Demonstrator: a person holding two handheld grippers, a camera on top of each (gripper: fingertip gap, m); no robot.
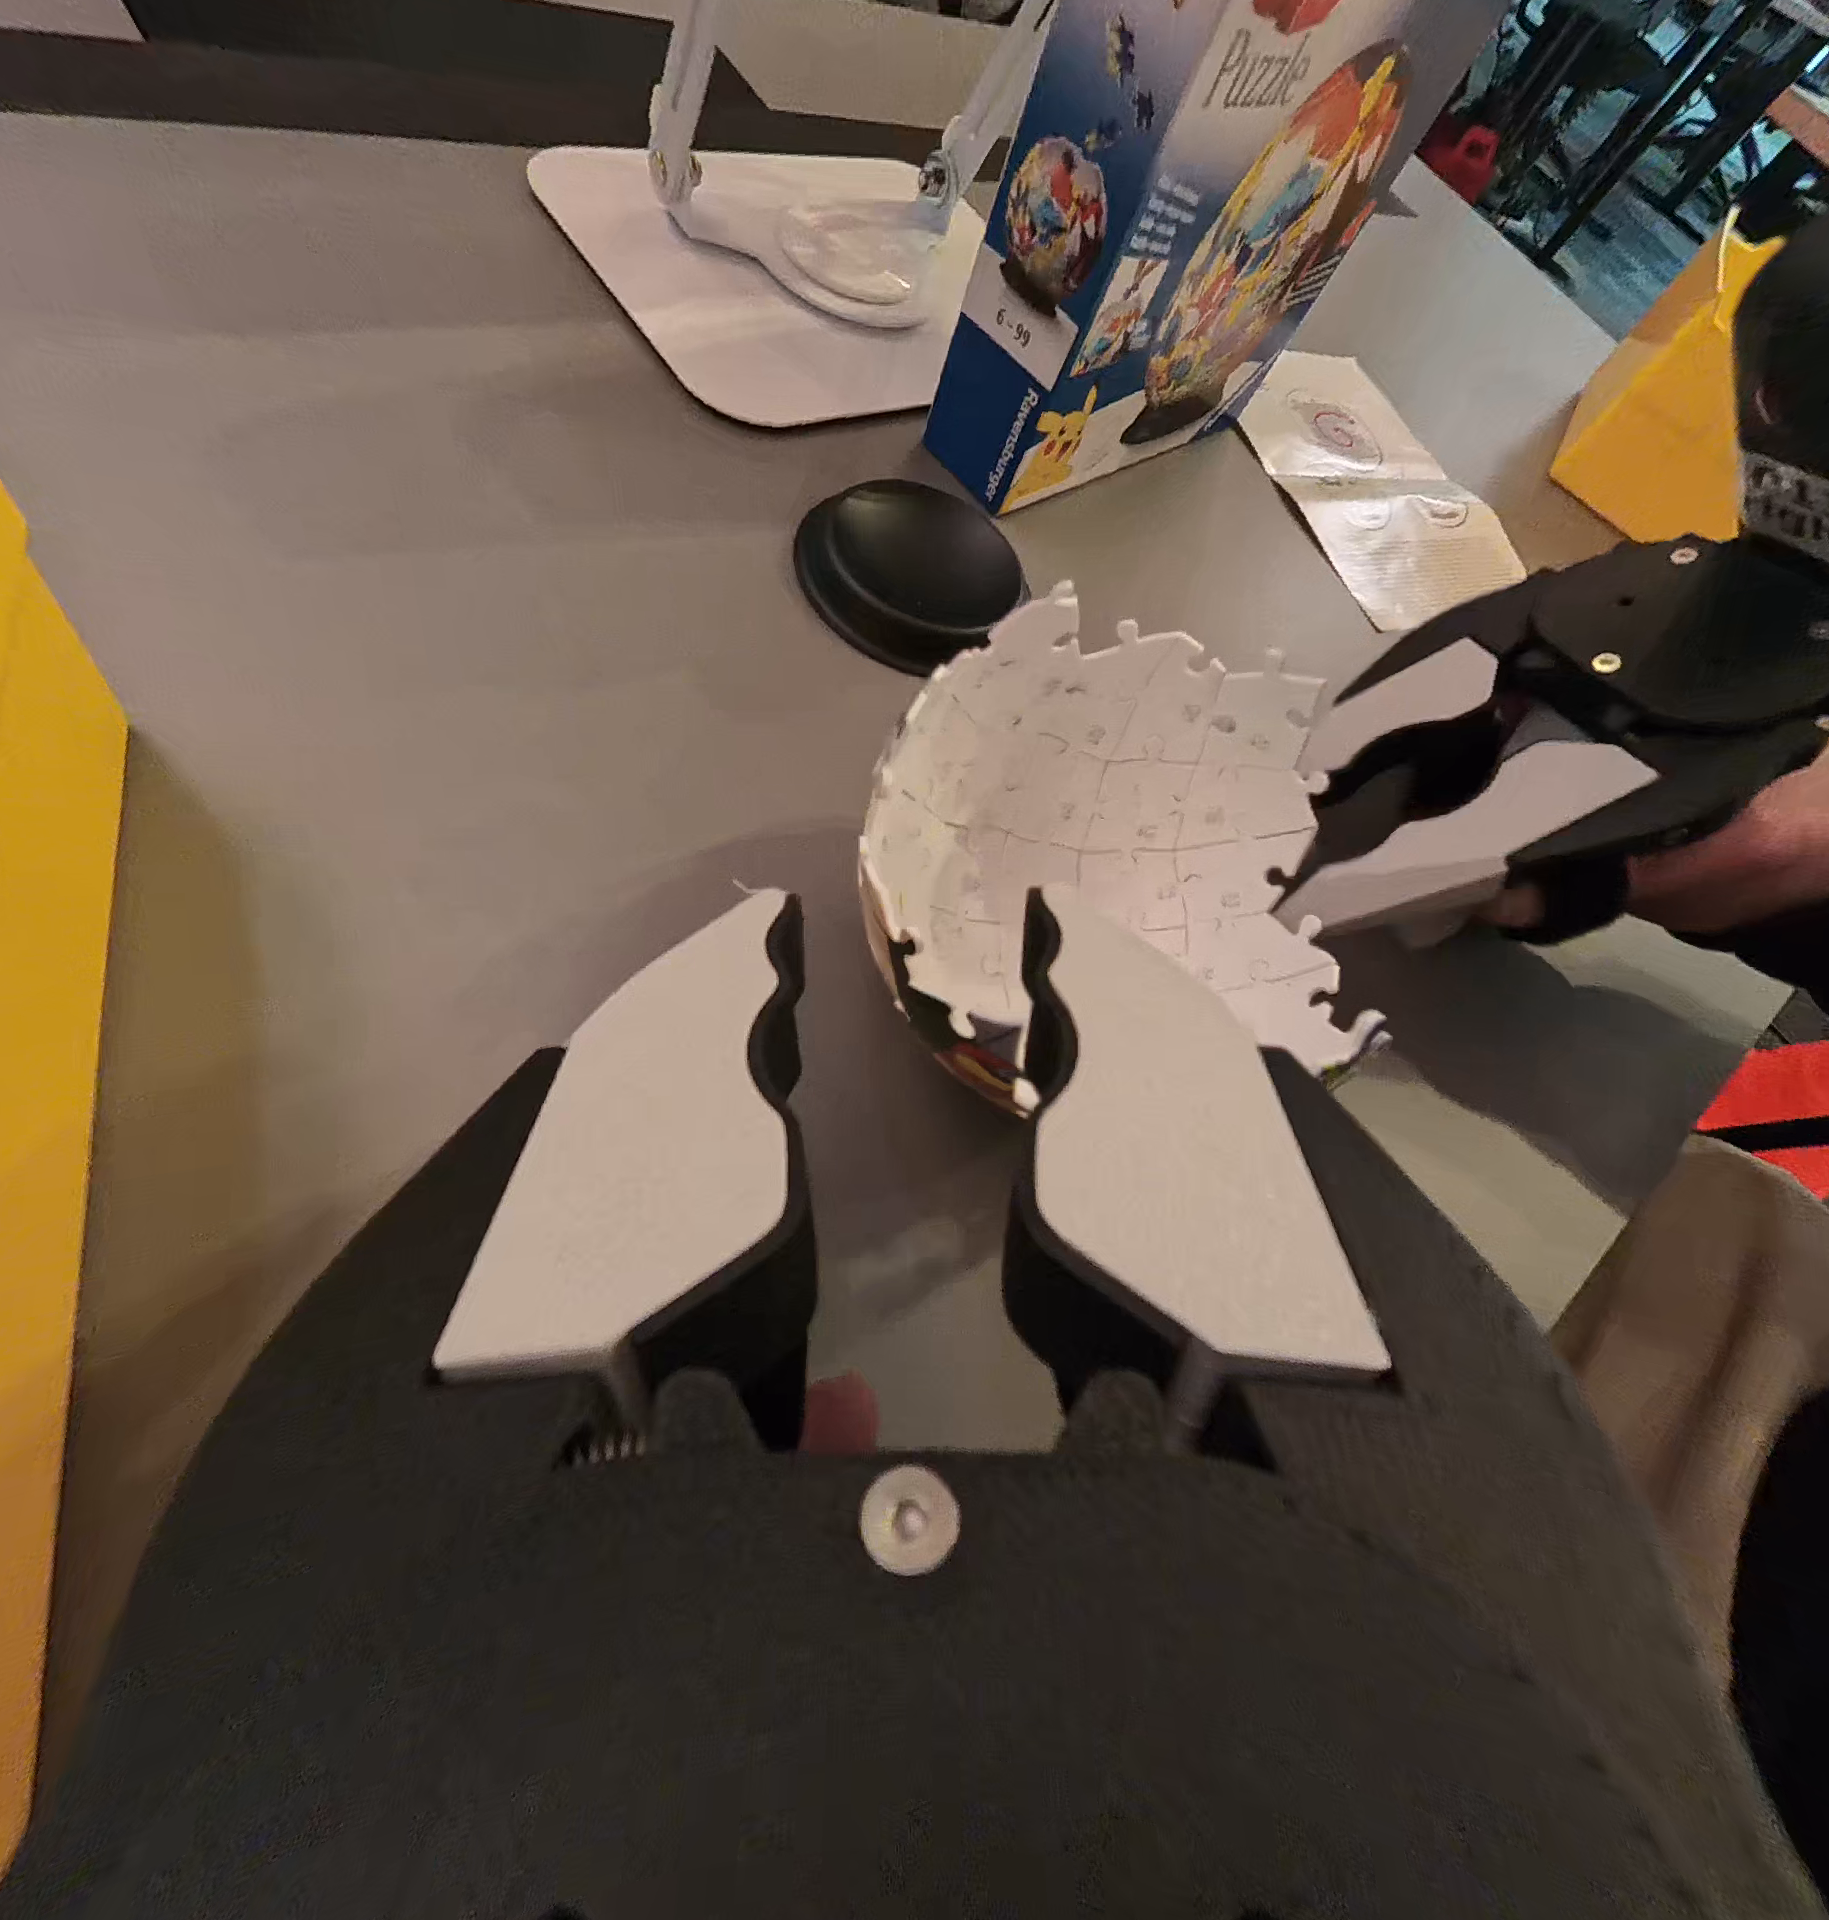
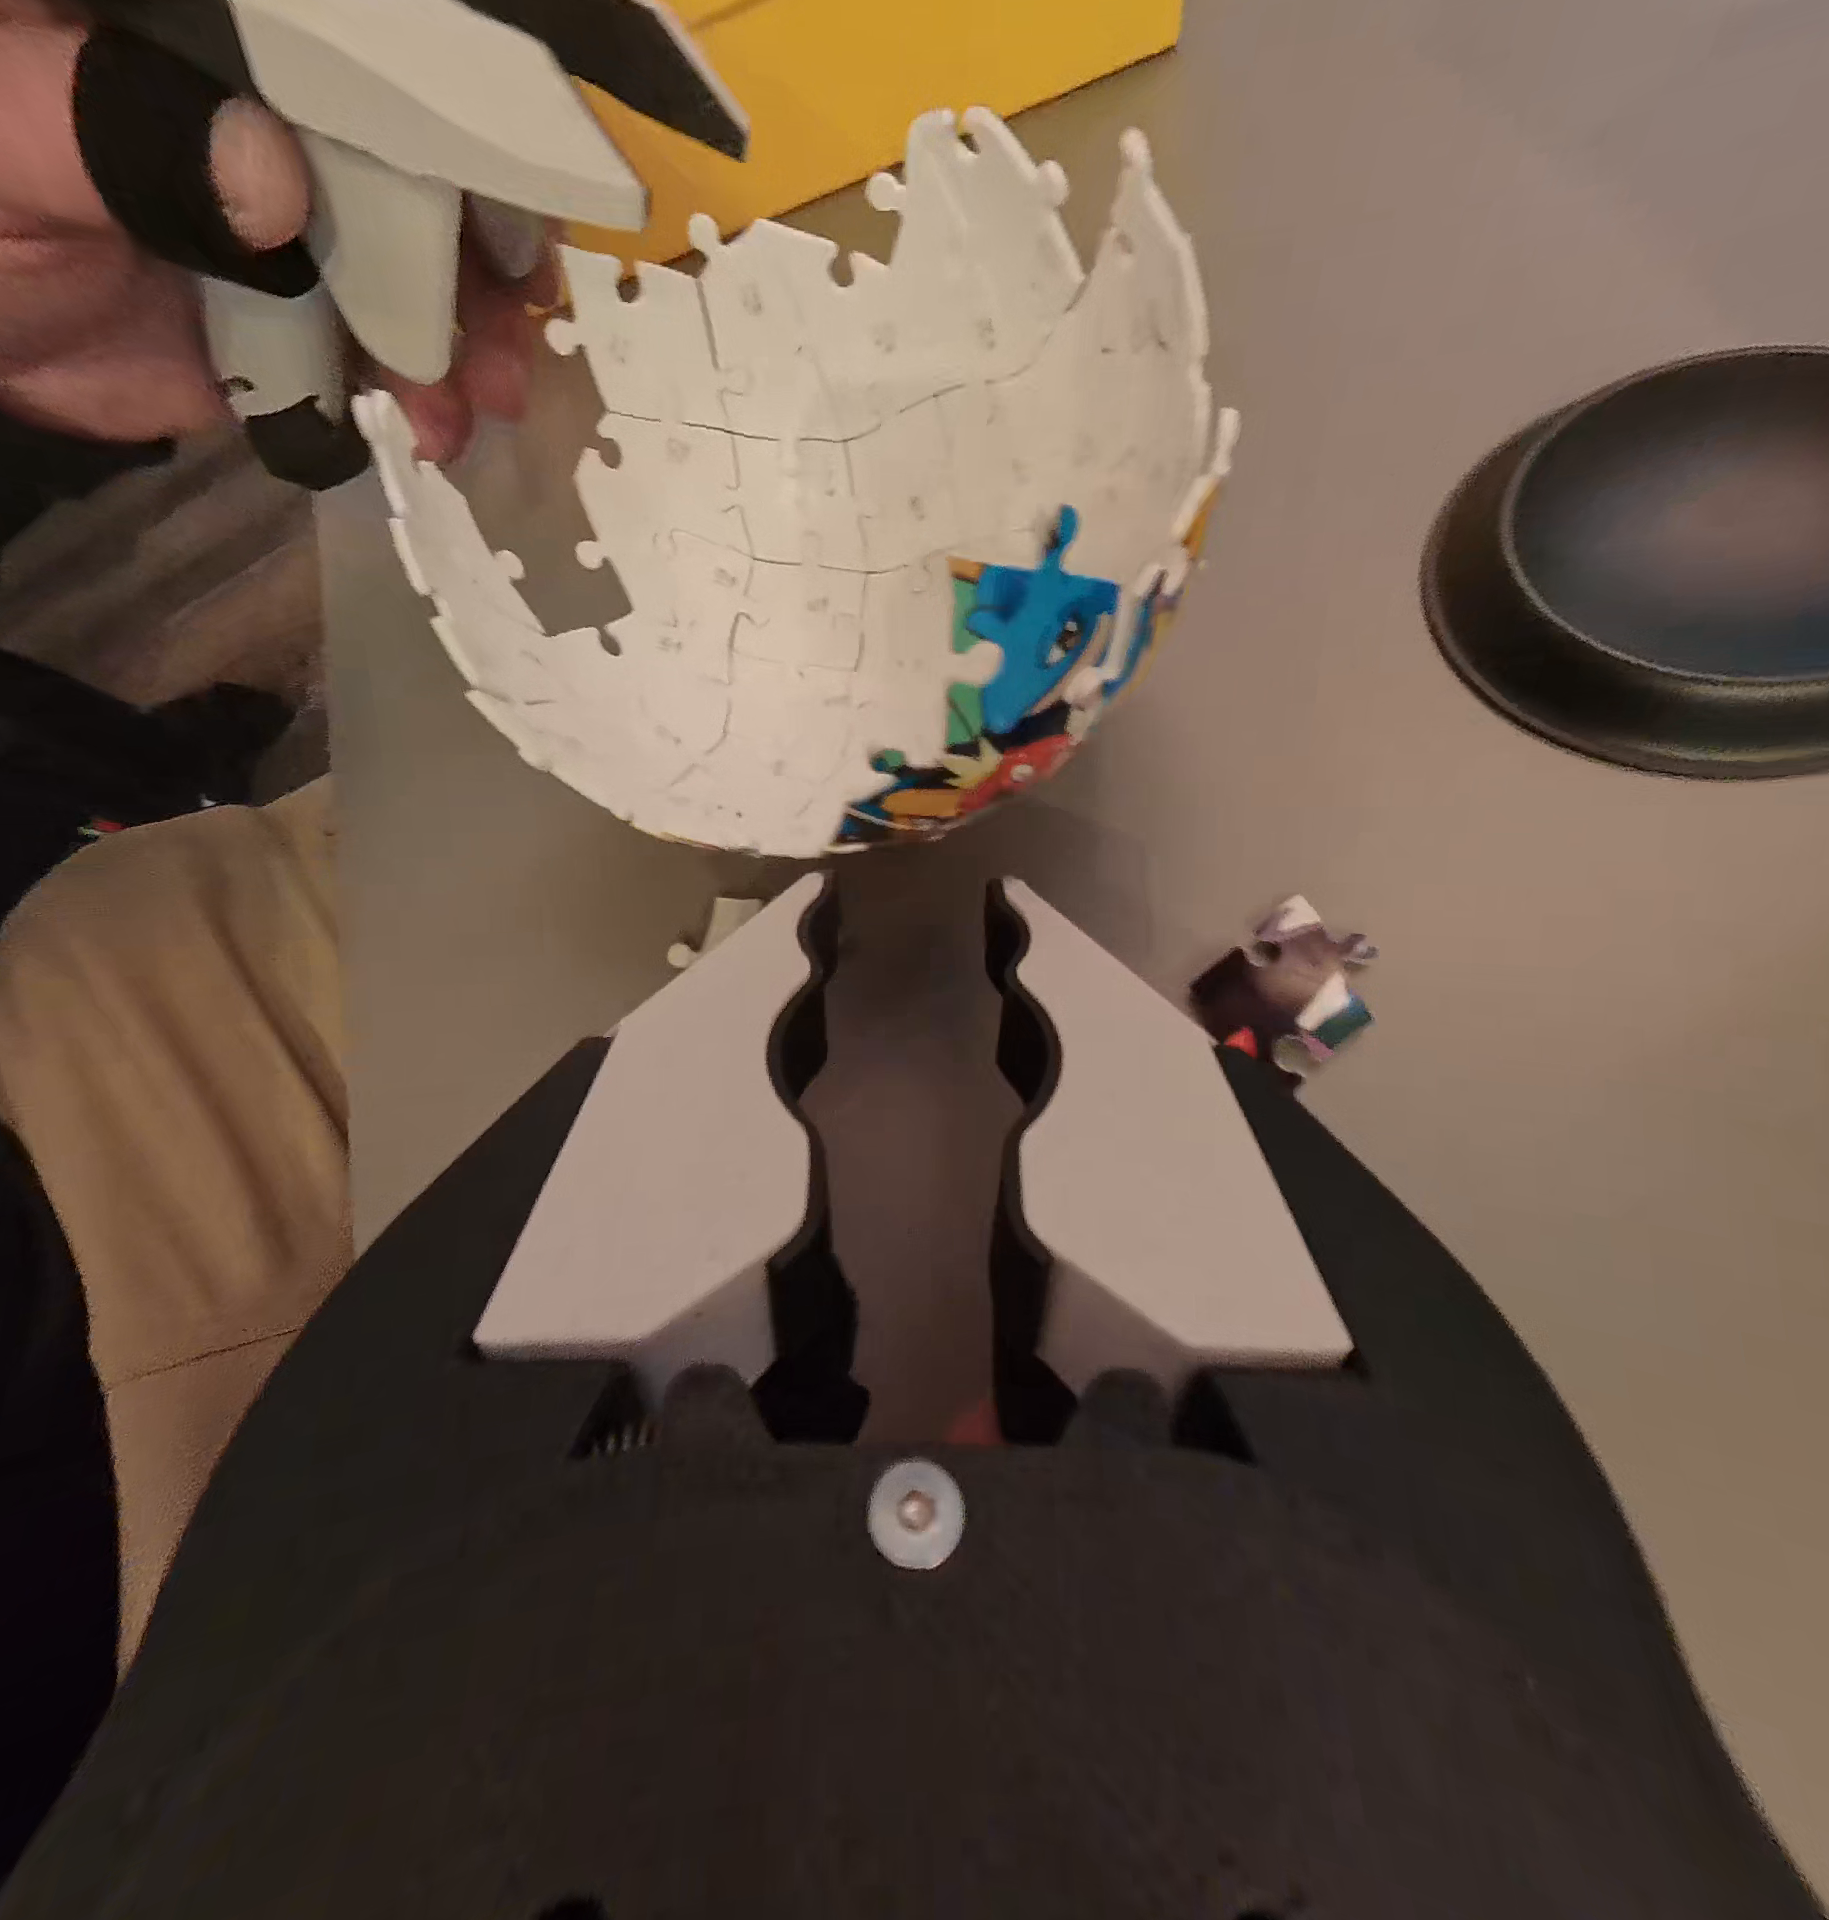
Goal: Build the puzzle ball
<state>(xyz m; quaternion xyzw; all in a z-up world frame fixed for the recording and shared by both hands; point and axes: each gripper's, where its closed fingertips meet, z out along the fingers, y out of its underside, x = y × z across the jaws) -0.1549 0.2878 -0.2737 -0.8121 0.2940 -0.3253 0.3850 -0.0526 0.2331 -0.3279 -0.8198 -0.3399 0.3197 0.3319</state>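
The half-built puzzle ball [image 2: 785, 582] is a white shell with a jagged rim, lying tilted on the grey table with its hollow side up. Colourful print shows on its lower right. One piece-shaped gap is open in its left wall. My right gripper [image 2: 910, 888] is open and empty, just short of the shell's near side. My left gripper [image 1: 910, 914] is open and empty; its right finger overlaps the shell's [image 1: 1097, 821] near rim. In the right wrist view it hovers over the shell's far left rim [image 2: 692, 171]. A loose printed piece [image 2: 1294, 987] lies right of my right gripper.
A black round stand [image 1: 910, 571] sits behind the shell. The puzzle box [image 1: 1180, 239] stands farther back beside a white stand base [image 1: 744, 301] and a leaflet [image 1: 1377, 488]. Yellow bins flank the table [image 1: 16, 935]. A white piece [image 2: 723, 925] peeks from behind my right gripper's left finger. Left tips to right tips: about 15 cm. The right tips stand about 5 cm off the loose printed piece [image 2: 1294, 987].
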